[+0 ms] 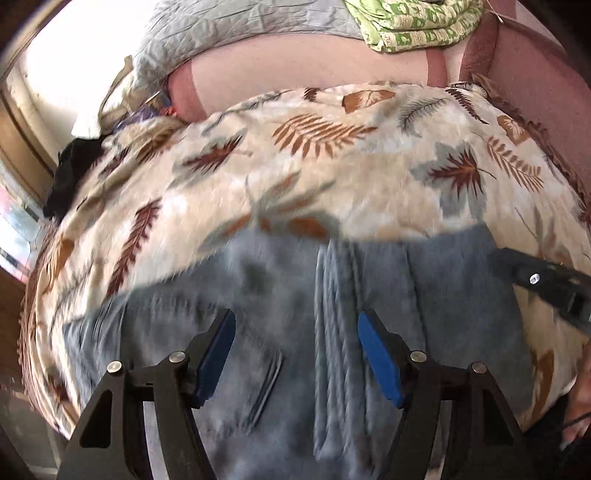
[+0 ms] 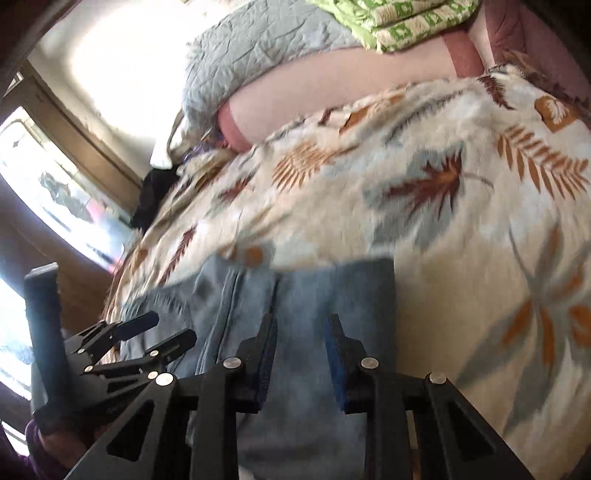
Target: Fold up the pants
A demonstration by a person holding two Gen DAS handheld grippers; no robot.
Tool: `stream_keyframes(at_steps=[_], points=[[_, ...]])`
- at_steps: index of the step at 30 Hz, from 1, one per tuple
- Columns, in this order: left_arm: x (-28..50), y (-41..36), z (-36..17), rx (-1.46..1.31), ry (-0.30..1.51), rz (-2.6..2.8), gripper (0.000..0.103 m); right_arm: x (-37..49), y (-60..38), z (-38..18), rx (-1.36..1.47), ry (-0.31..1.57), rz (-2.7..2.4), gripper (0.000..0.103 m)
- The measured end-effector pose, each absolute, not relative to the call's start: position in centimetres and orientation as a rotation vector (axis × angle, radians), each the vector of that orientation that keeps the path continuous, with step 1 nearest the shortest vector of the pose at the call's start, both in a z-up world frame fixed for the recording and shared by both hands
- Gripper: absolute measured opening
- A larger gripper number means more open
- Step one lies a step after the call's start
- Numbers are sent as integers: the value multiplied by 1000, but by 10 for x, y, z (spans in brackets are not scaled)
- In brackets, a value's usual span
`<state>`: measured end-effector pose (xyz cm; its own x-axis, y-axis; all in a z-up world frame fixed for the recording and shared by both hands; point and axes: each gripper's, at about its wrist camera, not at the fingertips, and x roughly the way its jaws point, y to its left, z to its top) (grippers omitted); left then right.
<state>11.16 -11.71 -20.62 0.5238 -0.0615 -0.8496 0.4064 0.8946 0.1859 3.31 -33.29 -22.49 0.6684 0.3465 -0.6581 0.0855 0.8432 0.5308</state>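
Blue denim pants (image 1: 280, 332) lie on a leaf-print bedspread (image 1: 332, 166), near the bed's front edge. My left gripper (image 1: 295, 325) hovers just above the pants with its jaws wide open and nothing between the blue pads (image 1: 380, 358). The right gripper's black finger shows at the right of the left wrist view (image 1: 546, 288). In the right wrist view my right gripper (image 2: 301, 325) is open over the pants (image 2: 295, 295), near their right edge. The left gripper (image 2: 162, 330) shows there at the lower left, open, with the hand on its handle.
A grey quilted pillow (image 1: 240, 33) and a green patterned cloth (image 1: 417, 26) lie at the head of the bed. A pink pillow (image 1: 295, 81) lies below them. A dark garment (image 1: 74, 173) sits at the bed's left edge. A window (image 2: 48, 192) is on the left.
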Motion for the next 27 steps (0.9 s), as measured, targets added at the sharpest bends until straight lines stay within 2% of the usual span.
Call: stream_keyframes(at_steps=[3, 5, 12, 18, 21, 24, 27], points=[[134, -137, -236, 436, 1026, -246, 71, 56, -335, -242, 592, 841, 148, 29], [142, -137, -250, 417, 1059, -234, 72, 71, -335, -261, 595, 920, 127, 29], [114, -106, -223, 368, 1033, -272, 71, 53, -329, -245, 580, 855, 173, 31], [81, -57, -209, 383, 977, -208, 72, 23, -296, -229, 459, 832, 237, 31], [72, -32, -215, 393, 974, -134, 77, 8, -279, -234, 439, 853, 254, 31], [68, -12, -229, 384, 1007, -91, 77, -2, -258, -245, 396, 920, 252, 31], [65, 1, -239, 345, 1024, -74, 85, -8, -242, -252, 335, 932, 227, 32]])
